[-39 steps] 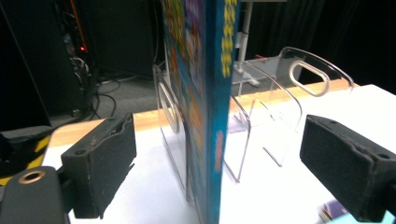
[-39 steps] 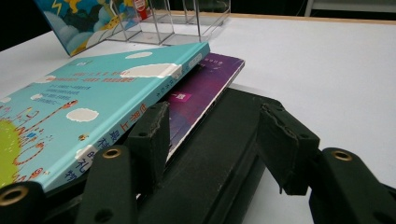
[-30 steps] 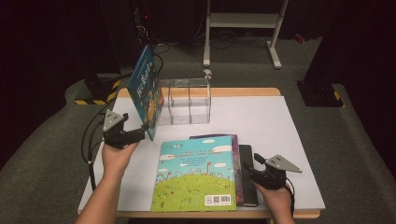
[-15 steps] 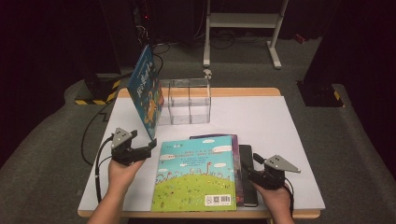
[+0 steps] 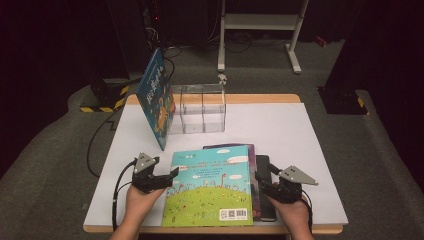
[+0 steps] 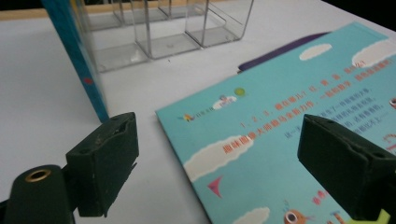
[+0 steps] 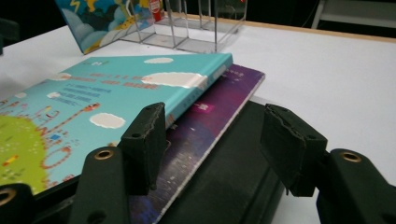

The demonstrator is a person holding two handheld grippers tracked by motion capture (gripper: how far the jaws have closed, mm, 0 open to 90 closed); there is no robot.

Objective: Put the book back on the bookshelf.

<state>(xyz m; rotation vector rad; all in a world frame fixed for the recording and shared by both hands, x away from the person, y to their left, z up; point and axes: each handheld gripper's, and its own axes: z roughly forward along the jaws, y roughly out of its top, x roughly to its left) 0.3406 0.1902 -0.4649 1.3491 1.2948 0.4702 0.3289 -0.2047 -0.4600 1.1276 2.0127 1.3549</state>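
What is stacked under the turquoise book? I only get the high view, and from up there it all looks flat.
Observer: The right gripper view shows three layers: the turquoise book lies on a purple book, which lies on a thick black item.
Operator: Has the right gripper got hold of them?
Observer: No. The right gripper has its fingers apart, and they have just been opening. They straddle the stack's edge and pinch nothing.
Operator: And the left one?
Observer: The left gripper is open wide, with the turquoise book's corner lying loose between its fingers.
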